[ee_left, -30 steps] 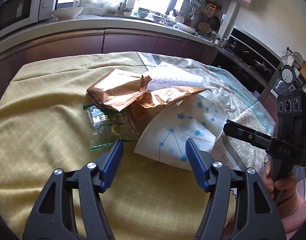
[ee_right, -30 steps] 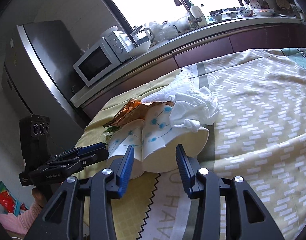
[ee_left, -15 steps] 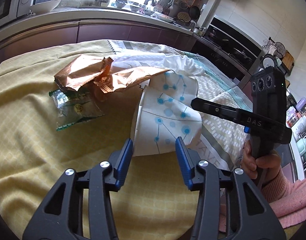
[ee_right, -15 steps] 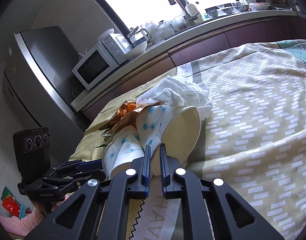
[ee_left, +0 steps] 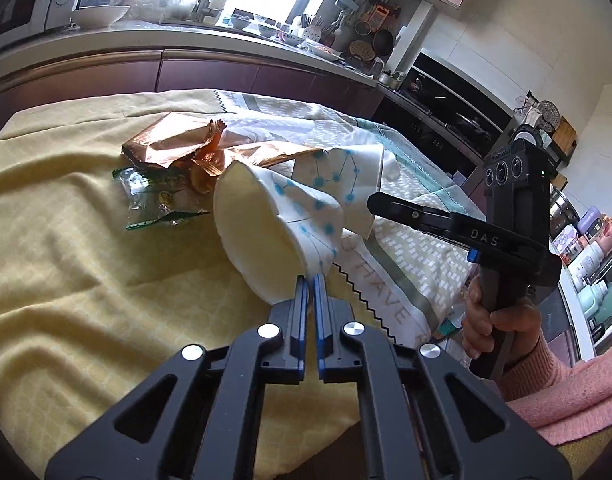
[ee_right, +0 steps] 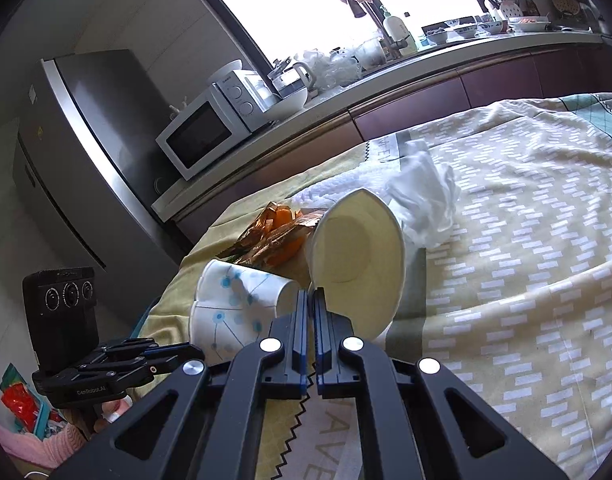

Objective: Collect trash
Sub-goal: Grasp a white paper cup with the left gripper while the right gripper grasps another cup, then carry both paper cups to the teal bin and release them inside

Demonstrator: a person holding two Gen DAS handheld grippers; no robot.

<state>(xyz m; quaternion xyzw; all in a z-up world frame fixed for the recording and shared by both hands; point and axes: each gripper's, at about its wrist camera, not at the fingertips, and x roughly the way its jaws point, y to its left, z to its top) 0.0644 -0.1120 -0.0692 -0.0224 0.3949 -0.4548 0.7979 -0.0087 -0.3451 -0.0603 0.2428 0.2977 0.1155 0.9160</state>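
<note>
Each gripper's fingers pinch a paper cup's rim: left gripper (ee_left: 310,280) on one cup (ee_left: 265,232), right gripper (ee_right: 310,294) on the other cup (ee_right: 358,264). Pickup appears under way; next comes lifting both clear of the wrappers (ee_left: 173,148) on the bench (ee_left: 45,260).

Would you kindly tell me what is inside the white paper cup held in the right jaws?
The white paper cup looks empty: bare cream wall and round bottom show. Its near inner wall is hidden behind the jaws.

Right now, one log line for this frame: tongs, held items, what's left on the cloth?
left tongs: shut on paper cup rim | right tongs: shut on second cup rim | on cloth: foil bag, clear wrapper, tissue
</note>
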